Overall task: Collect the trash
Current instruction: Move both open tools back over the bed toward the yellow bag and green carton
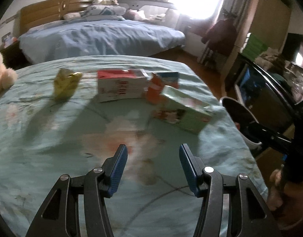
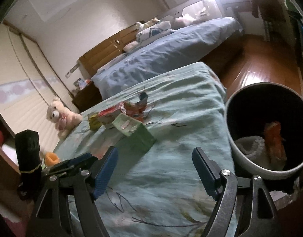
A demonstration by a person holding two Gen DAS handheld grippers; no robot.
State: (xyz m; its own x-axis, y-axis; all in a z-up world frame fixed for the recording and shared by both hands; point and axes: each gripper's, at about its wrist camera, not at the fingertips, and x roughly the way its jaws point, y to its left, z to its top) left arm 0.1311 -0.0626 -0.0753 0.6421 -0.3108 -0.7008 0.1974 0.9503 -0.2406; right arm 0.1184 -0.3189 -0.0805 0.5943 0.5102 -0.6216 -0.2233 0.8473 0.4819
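Note:
Several pieces of trash lie on the pale green bedspread (image 1: 52, 138): a yellow packet (image 1: 65, 86), a red and white carton (image 1: 120, 86), an orange carton (image 1: 154, 90) and a green box (image 1: 183, 109). My left gripper (image 1: 153, 167) is open and empty, above the bed and short of them. The green box (image 2: 134, 131) and the red carton (image 2: 110, 114) also show in the right wrist view. My right gripper (image 2: 155, 169) is open and empty, next to a white bin (image 2: 248, 165) holding an orange wrapper (image 2: 274, 142).
A teddy bear (image 2: 60, 116) sits at the bed's left edge. A second bed with a blue cover (image 1: 100, 37) lies beyond. Wooden floor (image 2: 262, 67) runs right of the beds. The other gripper's black body (image 1: 269, 134) reaches in at right by the bin (image 1: 238, 114).

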